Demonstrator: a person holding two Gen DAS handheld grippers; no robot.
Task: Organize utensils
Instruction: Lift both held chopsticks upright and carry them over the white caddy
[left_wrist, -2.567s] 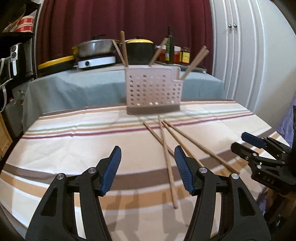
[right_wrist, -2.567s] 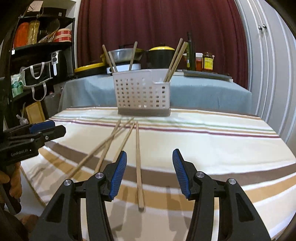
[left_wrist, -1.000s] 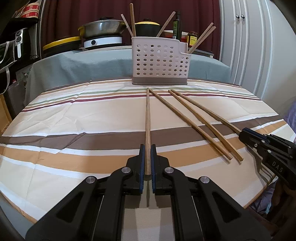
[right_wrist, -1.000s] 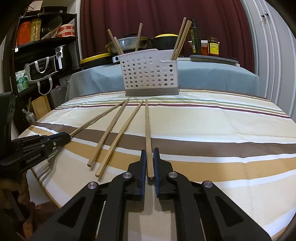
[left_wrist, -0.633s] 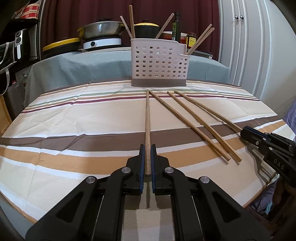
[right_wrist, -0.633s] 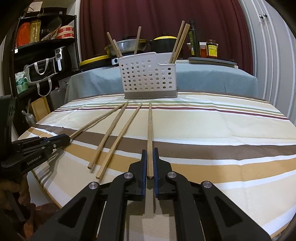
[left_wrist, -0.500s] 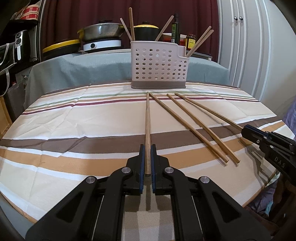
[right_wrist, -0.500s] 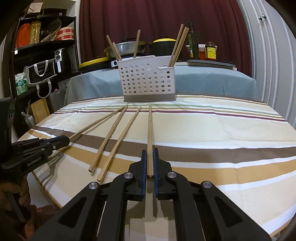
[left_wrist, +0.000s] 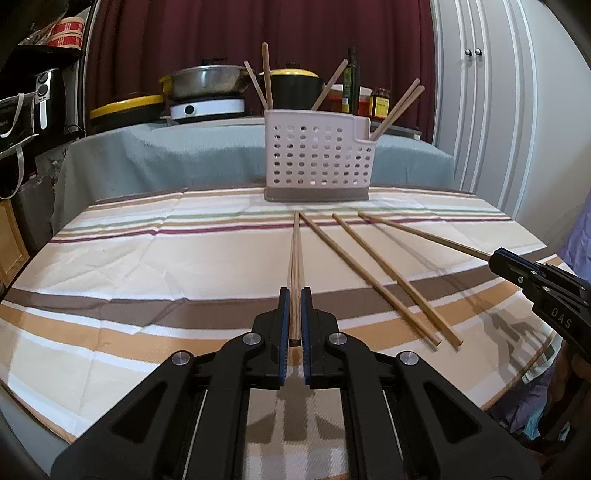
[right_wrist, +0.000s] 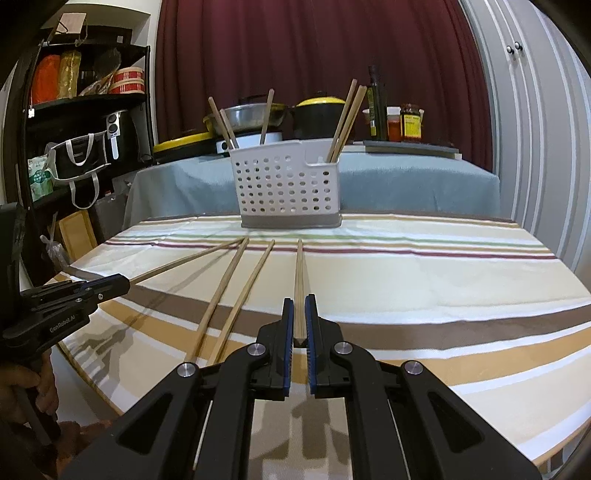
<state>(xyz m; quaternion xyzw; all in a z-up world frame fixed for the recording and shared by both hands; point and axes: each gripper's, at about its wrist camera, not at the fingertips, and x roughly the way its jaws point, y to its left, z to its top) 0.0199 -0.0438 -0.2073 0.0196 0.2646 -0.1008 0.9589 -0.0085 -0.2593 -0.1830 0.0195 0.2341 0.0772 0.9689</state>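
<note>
Whereas both sets of jaws stood apart 2.6 s ago, the left gripper (left_wrist: 294, 325) now clamps the near end of one chopstick (left_wrist: 295, 258) at frame centre, and the right gripper (right_wrist: 299, 325) clamps another chopstick (right_wrist: 299, 280) likewise. Both appear ready for carrying to the perforated basket (left_wrist: 317, 158), upper centre. Two loose chopsticks (left_wrist: 397, 280) lie on the striped worktop (left_wrist: 147, 266). Behind are a covered table with pots and a dark red curtain (left_wrist: 184, 37).
</note>
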